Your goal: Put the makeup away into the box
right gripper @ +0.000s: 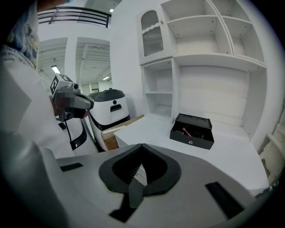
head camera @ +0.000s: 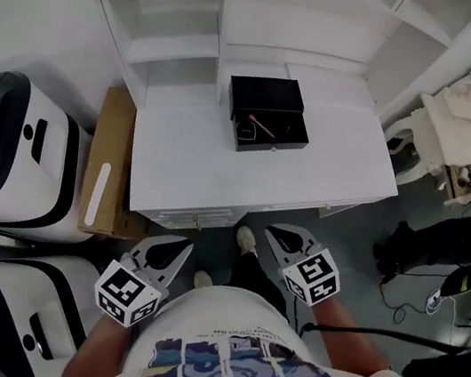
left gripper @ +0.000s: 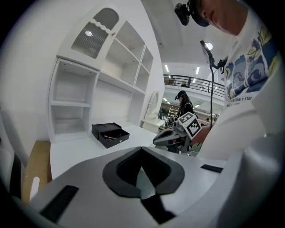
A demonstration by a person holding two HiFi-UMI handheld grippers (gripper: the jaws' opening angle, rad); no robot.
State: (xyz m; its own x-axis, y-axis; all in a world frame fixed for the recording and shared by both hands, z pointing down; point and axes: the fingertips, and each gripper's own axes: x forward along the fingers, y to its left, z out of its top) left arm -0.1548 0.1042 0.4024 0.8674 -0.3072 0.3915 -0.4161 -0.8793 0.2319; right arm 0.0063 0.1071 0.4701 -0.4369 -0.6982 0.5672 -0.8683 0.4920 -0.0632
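Observation:
A black box (head camera: pixel 267 112) stands at the back middle of the white desk (head camera: pixel 185 165), its drawer pulled out with a pink makeup stick (head camera: pixel 261 126) lying inside. The box (left gripper: pixel 110 134) shows far off in the left gripper view, and the box (right gripper: pixel 192 130) with the pink stick (right gripper: pixel 187 132) shows in the right gripper view. My left gripper (head camera: pixel 172 251) and right gripper (head camera: pixel 285 237) hang in front of the desk's near edge, close to my body. Both are shut with nothing in them. The left jaws (left gripper: pixel 141 151) and right jaws (right gripper: pixel 141 148) meet at their tips.
White shelving (head camera: pixel 181 38) rises behind the desk. A cardboard box (head camera: pixel 109 161) and two white-and-black machines (head camera: pixel 16 153) stand to the left. A white ornate chair (head camera: pixel 449 130), dark gear and cables (head camera: pixel 439 264) are at the right. My shoes (head camera: pixel 247 237) are by the desk's front edge.

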